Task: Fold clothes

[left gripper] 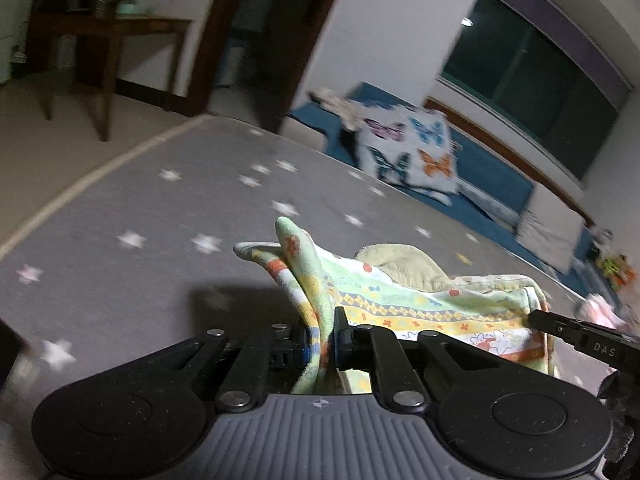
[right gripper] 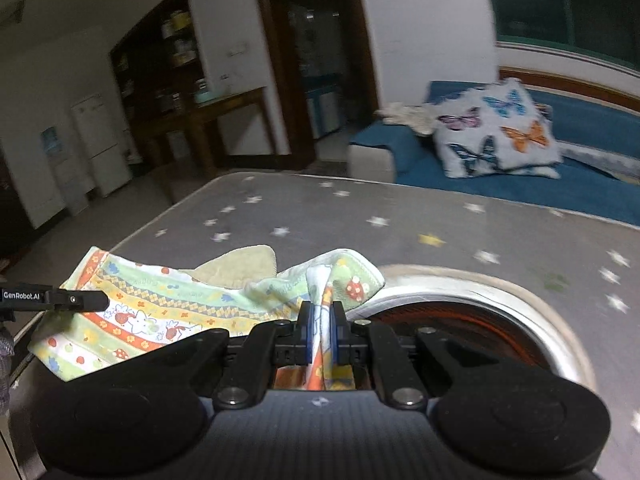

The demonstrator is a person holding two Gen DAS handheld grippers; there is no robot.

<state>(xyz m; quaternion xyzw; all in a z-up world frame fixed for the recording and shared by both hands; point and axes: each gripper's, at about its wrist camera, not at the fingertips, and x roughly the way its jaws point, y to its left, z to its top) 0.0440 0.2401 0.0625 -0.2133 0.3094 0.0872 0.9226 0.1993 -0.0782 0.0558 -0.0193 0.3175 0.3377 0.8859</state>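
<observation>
**A:** Both tongs are clenched on fabric. The left gripper (left gripper: 320,344) has a bunched corner of the printed cloth (left gripper: 420,300) squeezed between its blue pads, and the right gripper (right gripper: 322,334) pinches the opposite corner the same way.

**B:** And the cloth itself?

**A:** Strung between the two, over the grey star-patterned surface (left gripper: 160,208), sagging in the middle. Whether the belly of it touches the surface, I can't tell. From the right wrist view you see the left tool's finger poking in at the far edge of the cloth (right gripper: 160,304).

**B:** Which way does it run?

**A:** Its long axis goes gripper to gripper, side to side across the person, the printed stripes following that line. The pale plain underside peeks up at the far edge, so that edge is flipped or curled over.

**B:** What worries you?

**A:** Three things, to my eye. Each grip holds a crumpled wad, not a flat corner, so a tug apart could let fabric slip out of one side. That curled edge could get trapped in a fold and leave it lumpy. And there's a round metal-rimmed opening (right gripper: 480,300) just right of the right gripper; a trailing hem could drop into it.

**B:** So even tension matters.

**A:** I'd say so.
</observation>
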